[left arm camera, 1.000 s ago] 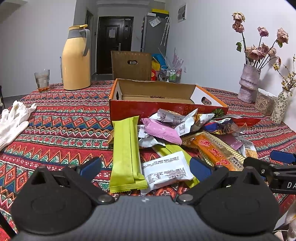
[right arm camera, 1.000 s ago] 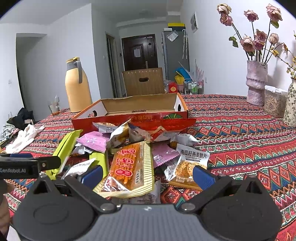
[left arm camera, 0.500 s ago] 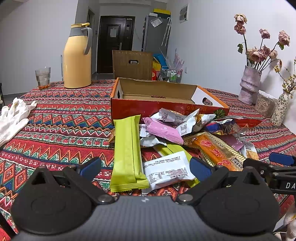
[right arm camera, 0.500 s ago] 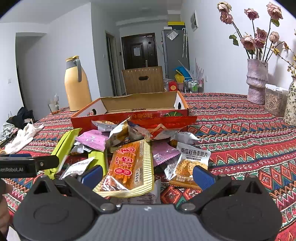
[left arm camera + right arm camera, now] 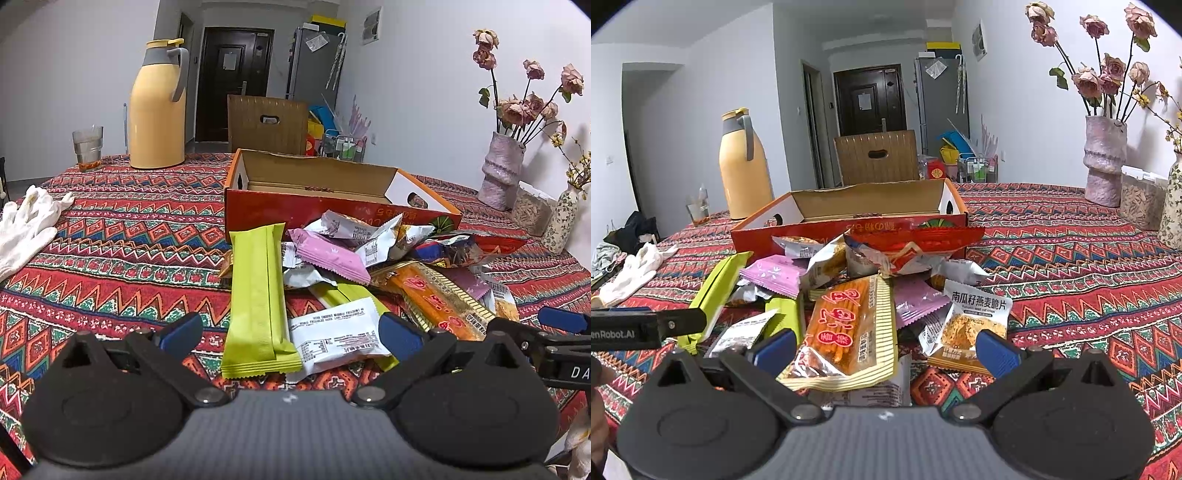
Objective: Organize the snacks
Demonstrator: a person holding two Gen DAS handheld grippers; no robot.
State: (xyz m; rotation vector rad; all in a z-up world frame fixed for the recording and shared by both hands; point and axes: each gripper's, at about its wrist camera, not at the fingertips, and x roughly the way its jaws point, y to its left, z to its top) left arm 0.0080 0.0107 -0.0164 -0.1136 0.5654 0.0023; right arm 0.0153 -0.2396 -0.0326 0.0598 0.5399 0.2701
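Your left gripper (image 5: 290, 328) hangs low over the near edge of the snack pile, and its two blue fingers (image 5: 181, 328) are spread wide apart with nothing between them but air. Right under it lie a long green packet (image 5: 256, 302) and a white packet (image 5: 338, 334) with small black print, and the white one sits just beside the green one and partly on a second green packet (image 5: 341, 293). Your right gripper (image 5: 884, 347) is also wide apart and holds nothing. It hangs over a long orange packet (image 5: 846, 325) with red writing, which lies on top of other snacks. Next to that one is a white and orange packet (image 5: 971, 325) with a picture of a crispy square on it. A pink packet (image 5: 328, 256) rests higher in the pile, with crinkly silver bags around it. A big red bag (image 5: 916, 245) leans against the front of the box. The red cardboard box (image 5: 332, 206) stands open just behind the pile, and the pile touches its front wall. You cannot see any snacks inside it from here. All of this sits on a table with a red zigzag cloth (image 5: 122, 251). A tall yellow jug (image 5: 159, 107) and a glass (image 5: 88, 147) stand far back on the left. A white glove (image 5: 26, 229) lies at the left edge. A pink vase with dry roses (image 5: 1104, 162) stands on the right side, well apart from the snacks.
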